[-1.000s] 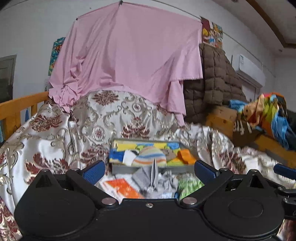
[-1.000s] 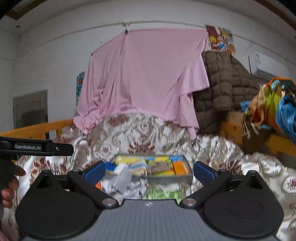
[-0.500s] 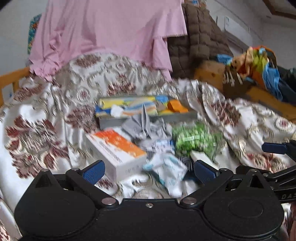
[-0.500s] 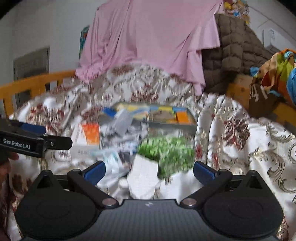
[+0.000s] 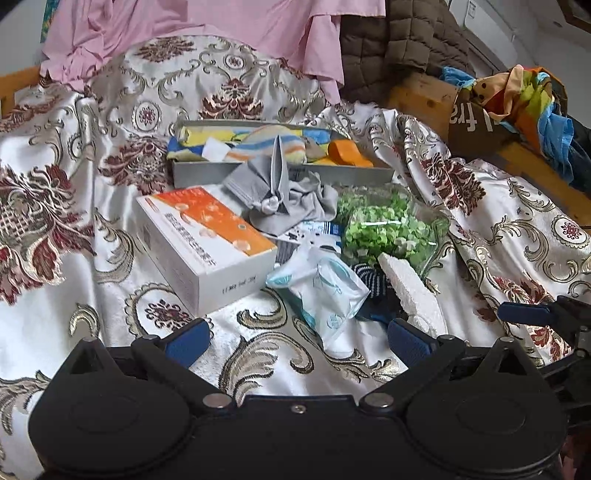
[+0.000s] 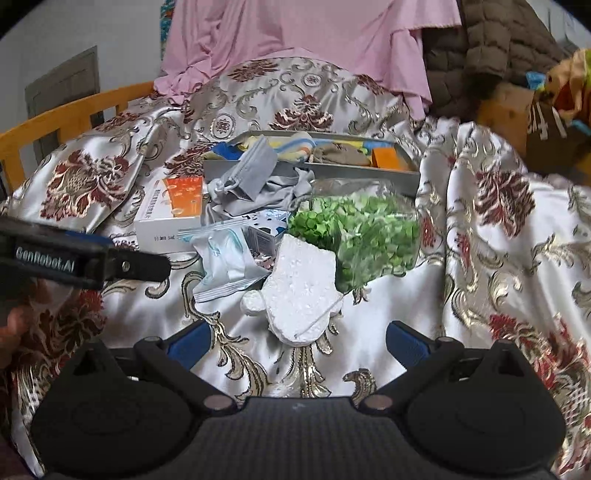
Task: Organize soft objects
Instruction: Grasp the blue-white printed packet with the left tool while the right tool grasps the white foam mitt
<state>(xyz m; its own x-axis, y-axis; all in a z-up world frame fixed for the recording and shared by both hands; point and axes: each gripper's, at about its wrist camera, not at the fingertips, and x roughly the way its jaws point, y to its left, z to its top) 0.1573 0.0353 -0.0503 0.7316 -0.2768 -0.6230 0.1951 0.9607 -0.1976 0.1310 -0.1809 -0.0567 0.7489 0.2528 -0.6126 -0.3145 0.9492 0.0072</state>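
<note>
Both grippers spread, holding nothing: left gripper (image 5: 297, 338), right gripper (image 6: 297, 338). White foam piece (image 6: 301, 291) just before green-filled bag (image 6: 356, 229); grey tray (image 6: 314, 171) behind it.

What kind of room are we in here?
Probably a lived-in bedroom: a patterned satin bedspread covers a bed with a wooden rail, a pink sheet and brown quilted coat hang behind, and an air conditioner sits on the wall.
</note>
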